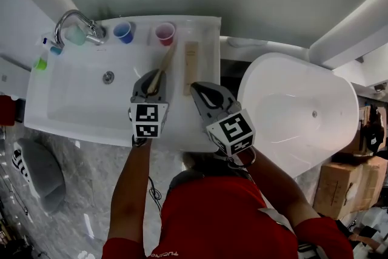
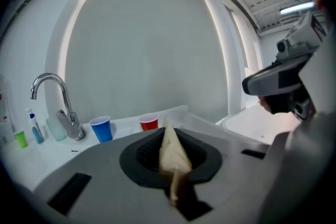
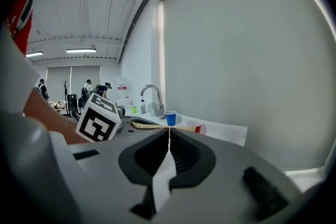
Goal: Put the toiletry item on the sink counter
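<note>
Two grippers over the sink, one of them loaded

Both my forearms reach forward out of red sleeves [image 1: 130, 248]. The left one runs straight ahead and the right one angles in from the side. White lettering on my shirt hem sits upside down and too small for me to read. Each gripper carries a marker cube [image 1: 148, 120] printed with black-and-white squares, with no words on them.

My left gripper [image 1: 151, 79] is held level over the right part of the basin [image 1: 79, 94]. Its fingers are pinched narrow on the tan toiletry item [image 1: 165, 63]. The item is flat and slim and sticks out beyond the tips, with its far end aimed toward the red cup [image 1: 164, 33].

My right gripper [image 1: 200, 91] hangs just beside the left one, over the counter's front right corner. Its fingers are pressed together with only a slit between them, and they hold nothing.

Past the tips, a tan flat strip [image 1: 191, 67] lies lengthwise on the sink counter [image 1: 207, 39], to the right of the basin. Along the back edge stand the red cup, a blue cup [image 1: 123, 31] and the chrome faucet [image 1: 76, 20]. None of them shows any readable label. A white bathtub [image 1: 291, 100] sits to the right, and cardboard boxes [image 1: 336, 191] are beyond it.
</note>
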